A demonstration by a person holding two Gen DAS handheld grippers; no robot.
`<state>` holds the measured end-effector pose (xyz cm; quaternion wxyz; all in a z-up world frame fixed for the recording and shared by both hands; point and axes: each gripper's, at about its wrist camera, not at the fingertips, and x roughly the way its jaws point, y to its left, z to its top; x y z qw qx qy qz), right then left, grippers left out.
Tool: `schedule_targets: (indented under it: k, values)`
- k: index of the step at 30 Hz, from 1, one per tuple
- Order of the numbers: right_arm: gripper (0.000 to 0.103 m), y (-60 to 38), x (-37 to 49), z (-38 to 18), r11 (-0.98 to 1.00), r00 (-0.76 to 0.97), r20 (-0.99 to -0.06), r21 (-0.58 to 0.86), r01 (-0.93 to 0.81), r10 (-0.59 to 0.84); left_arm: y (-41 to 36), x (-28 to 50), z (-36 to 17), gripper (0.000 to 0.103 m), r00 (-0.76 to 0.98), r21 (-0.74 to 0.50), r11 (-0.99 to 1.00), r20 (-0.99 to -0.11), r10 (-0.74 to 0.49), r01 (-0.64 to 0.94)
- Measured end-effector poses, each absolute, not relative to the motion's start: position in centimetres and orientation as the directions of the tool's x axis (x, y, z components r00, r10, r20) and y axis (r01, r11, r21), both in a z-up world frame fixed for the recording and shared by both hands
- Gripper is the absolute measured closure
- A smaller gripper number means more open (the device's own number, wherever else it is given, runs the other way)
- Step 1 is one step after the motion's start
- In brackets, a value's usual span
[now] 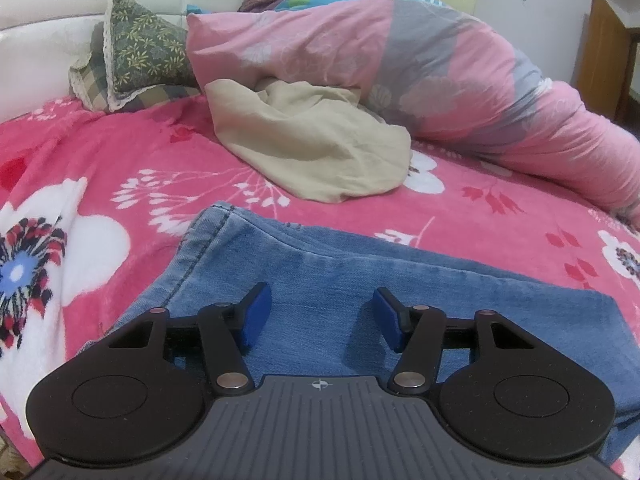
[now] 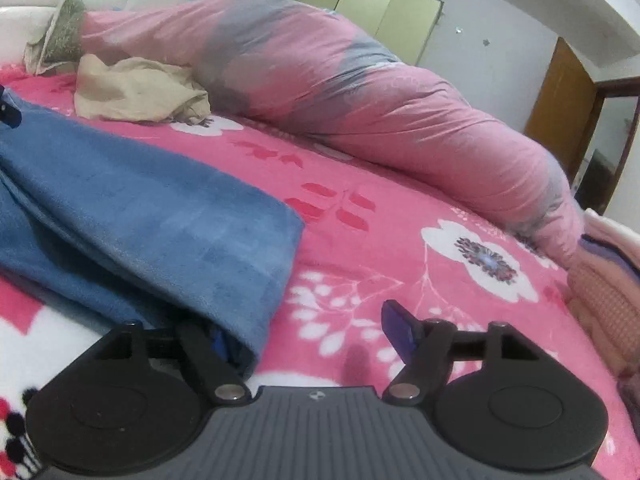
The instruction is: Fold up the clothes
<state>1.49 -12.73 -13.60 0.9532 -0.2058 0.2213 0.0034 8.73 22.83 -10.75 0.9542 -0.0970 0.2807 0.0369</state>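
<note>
Now my left claw (image 1: 320,316) hovers spread apart over the blue jeans (image 1: 320,272) lying near me on the pink bed (image 1: 120,152); my right claw (image 2: 304,332) gapes too, denim draping its left finger.

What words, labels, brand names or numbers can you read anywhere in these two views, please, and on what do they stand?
None: no readable text in either view.
The jeans show seams only, no visible label.
The bedspread and quilt carry flower prints, no lettering.
Each tongs' grey base bears only a small crosshair mark, a symbol, not a word.
</note>
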Motion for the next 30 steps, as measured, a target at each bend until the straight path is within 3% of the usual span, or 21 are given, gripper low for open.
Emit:
schedule_targets:
  k: [2,6,12,17,20,22,30]
  values:
    - [0.036,-11.6,1.1,-13.2,0.905,0.920,-0.389,-0.407,-0.128,-0.045,22.8,8.7,-10.8,0.046,0.840,-0.161,0.979,-0.542,0.020,-0.127]
    - [0.036,-9.3,1.8,-13.6,0.853,0.937,-0.350,-0.487,-0.186,0.004,22.7,8.6,-10.9,0.046,0.842,-0.152,0.980,-0.538,0.025,-0.126]
    - [0.035,-9.7,4.6,-13.6,0.848,0.920,-0.391,-0.482,-0.220,0.017,22.7,8.6,-11.1,0.046,0.846,-0.141,0.982,-0.533,0.029,-0.123]
    - [0.035,-8.5,4.9,-14.6,0.786,0.938,-0.346,-0.584,-0.204,-0.014,22.7,8.7,-11.0,0.045,0.845,-0.139,0.982,-0.534,0.032,-0.125]
    - [0.032,-9.6,6.2,-14.8,0.811,0.936,-0.340,-0.571,-0.128,-0.092,22.6,8.7,-11.0,0.046,0.844,-0.131,0.984,-0.536,0.034,-0.123]
    - [0.030,-11.1,6.3,-14.4,0.858,0.923,-0.372,-0.500,-0.115,-0.093,22.5,8.7,-11.1,0.046,0.845,-0.125,0.985,-0.534,0.034,-0.119]
    - [0.026,-11.6,6.0,-14.5,0.851,0.919,-0.385,-0.509,-0.130,-0.090,22.7,8.8,-11.0,0.046,0.841,-0.127,0.985,-0.541,0.032,-0.119]
